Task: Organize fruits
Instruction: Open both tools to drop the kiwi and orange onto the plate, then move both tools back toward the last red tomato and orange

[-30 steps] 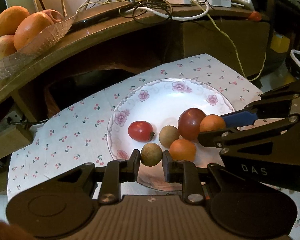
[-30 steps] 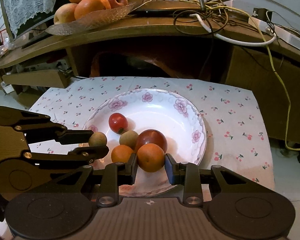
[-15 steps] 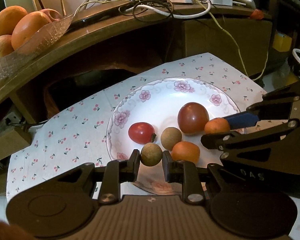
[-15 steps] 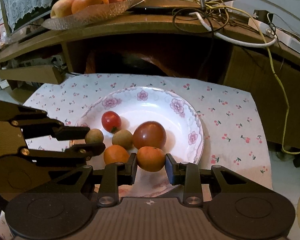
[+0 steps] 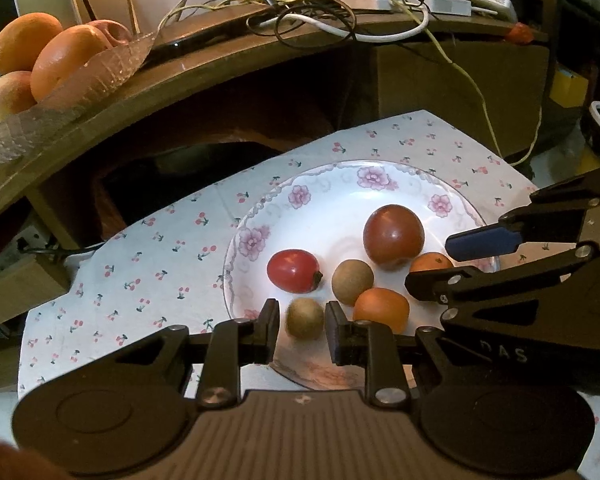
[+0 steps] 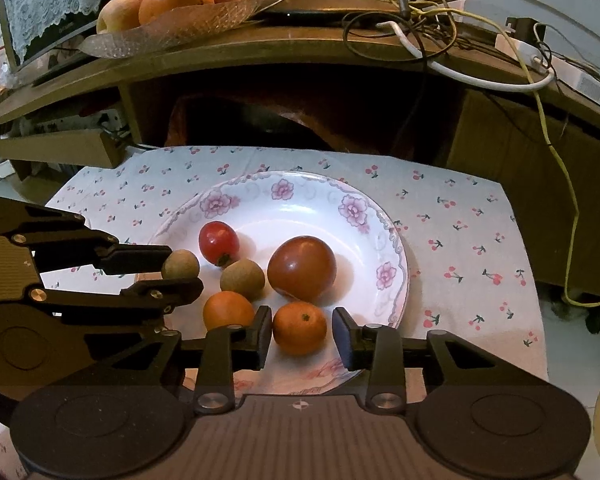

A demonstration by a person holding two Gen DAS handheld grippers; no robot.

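While both claws sit over the flowered plate (image 6: 392,240), I see my left claw (image 5: 302,322) spread around a brown fruit (image 5: 305,318), gaps either side. My right claw (image 6: 302,330) is spread around a small orange (image 6: 299,328), not gripping it; a big red fruit (image 6: 302,268) lies just behind.

Both wrist views look forward and down from close above the floral plate (image 5: 456,184) (image 6: 396,240), left view from its left side, right from its near edge.
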